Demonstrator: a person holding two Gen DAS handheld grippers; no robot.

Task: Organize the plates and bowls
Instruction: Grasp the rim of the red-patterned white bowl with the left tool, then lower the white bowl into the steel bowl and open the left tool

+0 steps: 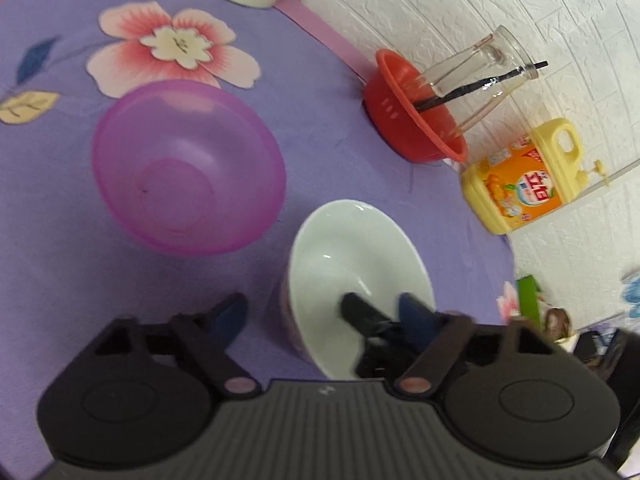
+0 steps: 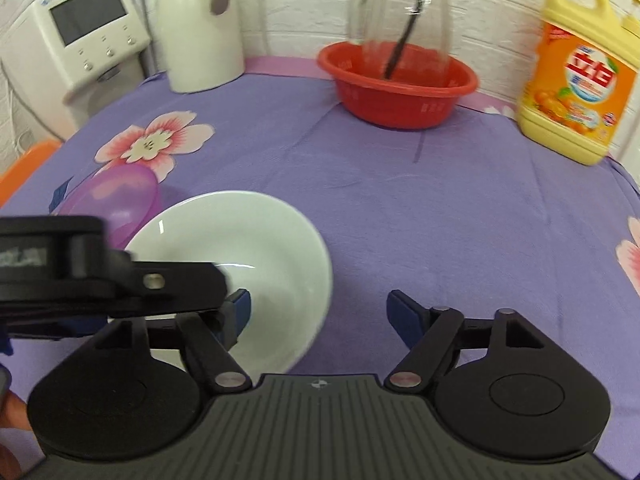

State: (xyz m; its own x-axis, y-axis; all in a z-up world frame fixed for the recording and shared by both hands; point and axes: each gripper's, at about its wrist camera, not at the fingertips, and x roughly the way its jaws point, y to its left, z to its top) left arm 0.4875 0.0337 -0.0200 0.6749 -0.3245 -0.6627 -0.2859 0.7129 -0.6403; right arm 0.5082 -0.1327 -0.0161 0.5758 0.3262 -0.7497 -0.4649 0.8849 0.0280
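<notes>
**Item: white bowl (image 2: 256, 240).** It stood upright on the surface (image 2: 420, 208), near the front, just beside a purple bowl (image 1: 188, 168) that was also upright.

**Material and shape.** The white bowl was glazed and glossy, probably ceramic, with a round flared rim and a deep smooth well. The purple one was translucent plastic, thin-walled, with a flat ringed base. The surface wore a soft lilac cloth printed with pink flowers.

**Handling, as we judged it.** The white bowl would be stiff, fairly heavy, slick under the pads and liable to chip. It is best pinched across the rim wall, one finger inside and one outside. The purple bowl would be light and slightly yielding.

**Grippers.** The left gripper (image 1: 322, 314) stood part open astride the white bowl's near rim, and its pads were not visibly pressing. The right gripper (image 2: 322, 304) stood wide open over the same bowl's near edge and held nothing.

**Also listed.** A red basin (image 2: 400, 96) holding a glass jar (image 1: 480, 76), and a yellow detergent bottle (image 2: 576, 80), all at the back by the wall.
</notes>
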